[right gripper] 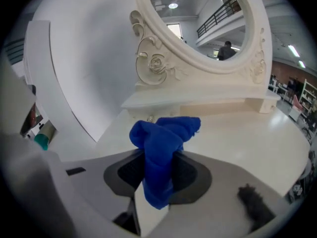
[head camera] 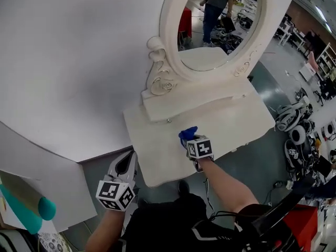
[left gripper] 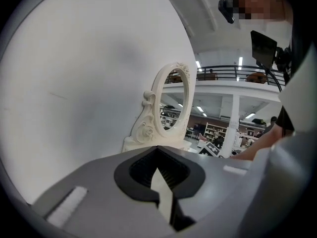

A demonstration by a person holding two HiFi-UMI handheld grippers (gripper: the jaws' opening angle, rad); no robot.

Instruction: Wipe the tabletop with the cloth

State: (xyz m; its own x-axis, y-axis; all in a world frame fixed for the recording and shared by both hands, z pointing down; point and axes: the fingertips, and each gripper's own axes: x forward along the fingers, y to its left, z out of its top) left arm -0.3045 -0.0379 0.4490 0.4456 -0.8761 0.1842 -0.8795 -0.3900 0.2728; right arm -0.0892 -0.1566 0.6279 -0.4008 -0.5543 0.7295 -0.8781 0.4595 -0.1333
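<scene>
Item: blue cloth (right gripper: pixel 163 148), bunched, pinched between the closed jaws of the right claw (right gripper: pixel 156 175), its loose end standing out past the tips. Location: over the front half of the cream table (head camera: pixel 157 159), near the middle of its width; whether the cloth (head camera: pixel 187 134) touches the surface cannot be told. Right claw (head camera: pixel 189 139): closed on the cloth, pointing toward 12 o'clock at the oval mirror (head camera: pixel 168 14), which stands in a scrolled cream frame on a raised shelf at the back of the table. Left claw (left gripper: pixel 163 182): jaws together, nothing between them. In the head view this claw (head camera: pixel 125 164) sits at 7 o'clock from the cloth, just off the table's front left corner, over the grey floor (head camera: pixel 100 167). Backdrop: white wall (head camera: pixel 68 62) at 10 o'clock of the table.
</scene>
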